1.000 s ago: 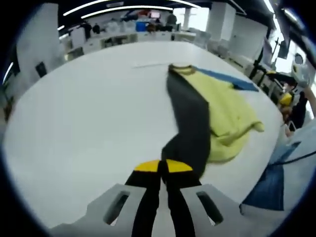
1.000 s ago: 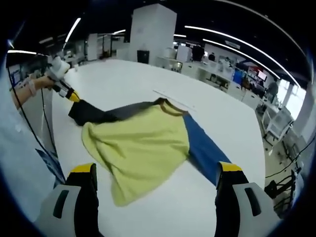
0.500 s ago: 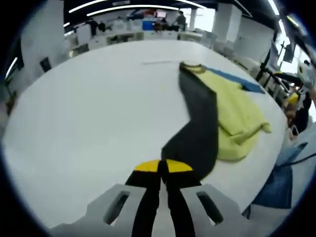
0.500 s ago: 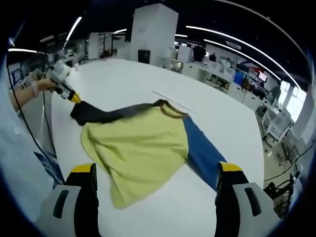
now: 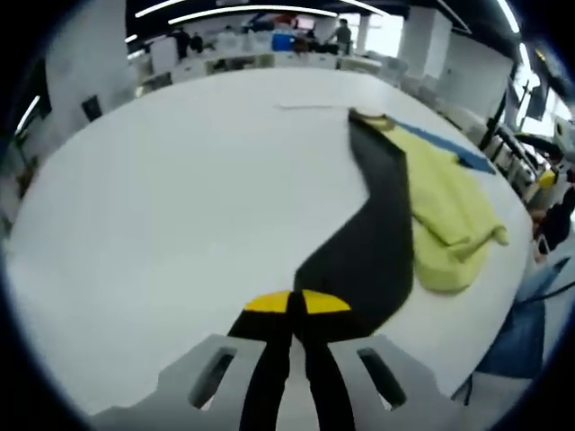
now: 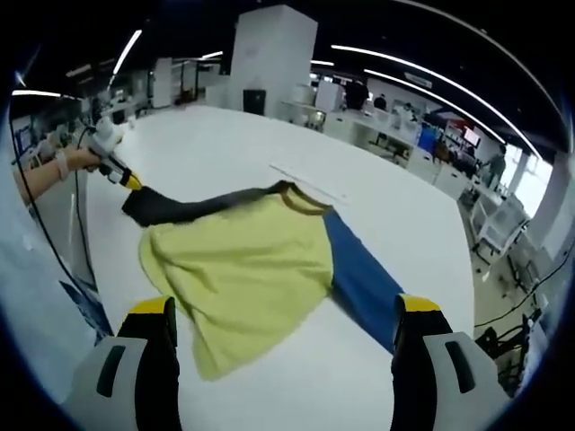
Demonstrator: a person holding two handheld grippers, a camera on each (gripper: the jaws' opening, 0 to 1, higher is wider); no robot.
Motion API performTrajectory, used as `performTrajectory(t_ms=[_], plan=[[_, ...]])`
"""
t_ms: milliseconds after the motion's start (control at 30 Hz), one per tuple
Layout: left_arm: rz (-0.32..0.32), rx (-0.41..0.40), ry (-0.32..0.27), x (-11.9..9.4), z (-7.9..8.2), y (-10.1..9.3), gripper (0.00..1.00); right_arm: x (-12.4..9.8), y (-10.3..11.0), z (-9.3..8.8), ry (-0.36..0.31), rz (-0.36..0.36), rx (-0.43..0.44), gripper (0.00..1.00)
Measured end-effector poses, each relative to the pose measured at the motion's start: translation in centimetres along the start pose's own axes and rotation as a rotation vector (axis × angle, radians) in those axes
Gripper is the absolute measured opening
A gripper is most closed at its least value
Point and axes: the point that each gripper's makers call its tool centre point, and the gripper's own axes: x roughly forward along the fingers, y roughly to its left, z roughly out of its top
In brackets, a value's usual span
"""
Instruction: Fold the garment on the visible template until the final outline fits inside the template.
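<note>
Your one garment, a long-sleeved cloth top with a pale yellow body, one black sleeve and one blue sleeve, lies on the broad white table. In the right gripper view the yellow body is rumpled and partly folded over itself near the middle of the table, its collar pointing away from you, the blue sleeve running out flat to the right and the black sleeve drawn out to the left.

Your left gripper has its yellow-tipped jaws pressed together on the cuff end of the black sleeve. In the right gripper view you can see that same gripper at the far left, in your hand, at the end of the stretched sleeve. Your right gripper has its two jaws spread wide with nothing between them, over the near edge of the table in front of the yellow hem.

A thin pale line lies on the table just beyond the collar; it may be a template edge, but it is too faint to tell.

Around the table is a large open hall with one big white pillar, rows of desks and long ceiling light strips.
</note>
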Motion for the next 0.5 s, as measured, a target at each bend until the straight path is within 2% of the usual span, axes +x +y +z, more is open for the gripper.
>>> performTrajectory(t_ms=[167,500], plan=[[0.043,-0.012,-0.007,0.2,-0.1,1.8,0.00,-0.2,-0.7,-0.4,0.013,-0.013,-0.003,1.00],[0.066,-0.042,-0.029,0.4,0.2,3.0,0.00,0.5,-1.3,0.4,-0.005,-0.024,0.006,1.00]])
